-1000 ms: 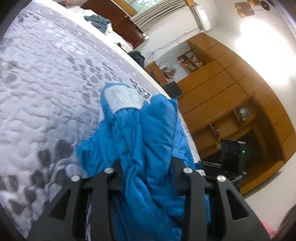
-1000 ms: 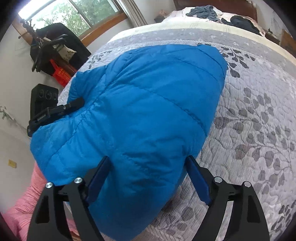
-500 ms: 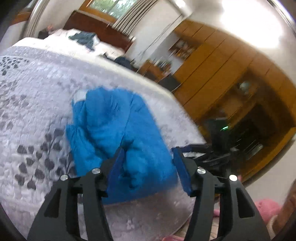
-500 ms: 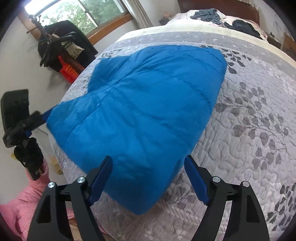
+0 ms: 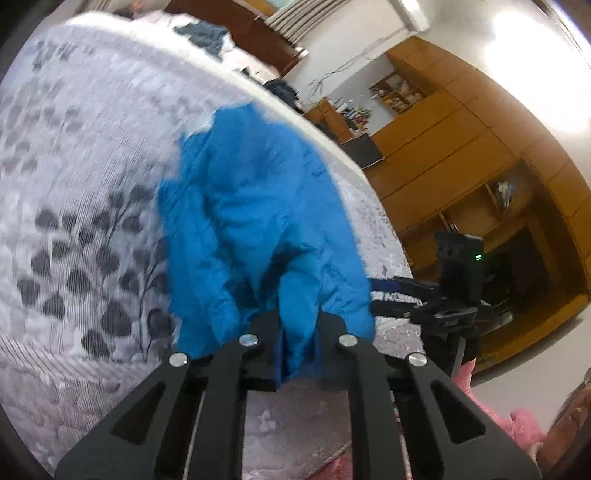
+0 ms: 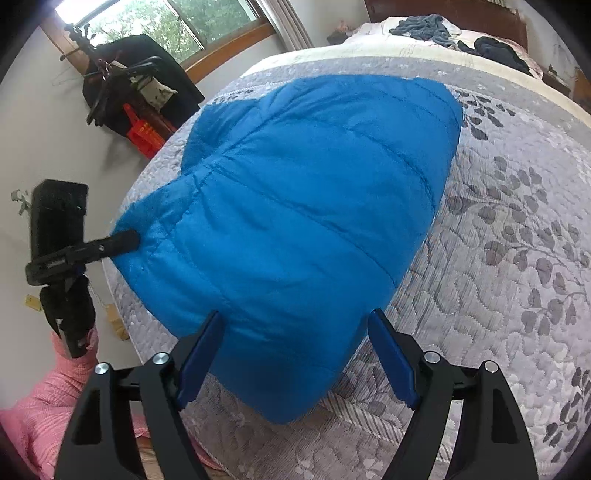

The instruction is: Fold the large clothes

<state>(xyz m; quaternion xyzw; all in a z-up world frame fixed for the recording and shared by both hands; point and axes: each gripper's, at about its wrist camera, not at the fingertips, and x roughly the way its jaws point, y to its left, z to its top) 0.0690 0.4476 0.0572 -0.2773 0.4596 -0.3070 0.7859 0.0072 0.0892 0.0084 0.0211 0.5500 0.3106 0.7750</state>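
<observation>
At lower centre, the left gripper [image 5: 297, 332] pinches the blue jacket [image 6: 314, 206] on the bedspread [image 6: 517, 258]; the right gripper [image 6: 295, 347] stands wide around its near edge.

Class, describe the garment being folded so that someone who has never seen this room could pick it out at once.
Start from the large bed, covered by a grey quilt with a leaf pattern. On its near end, close to the edge, lies a puffy blue jacket with stitched quilting lines, one edge pinched by the left gripper. It is the only bright blue thing; the other clothes are dark heaps far off by the headboard.
</observation>
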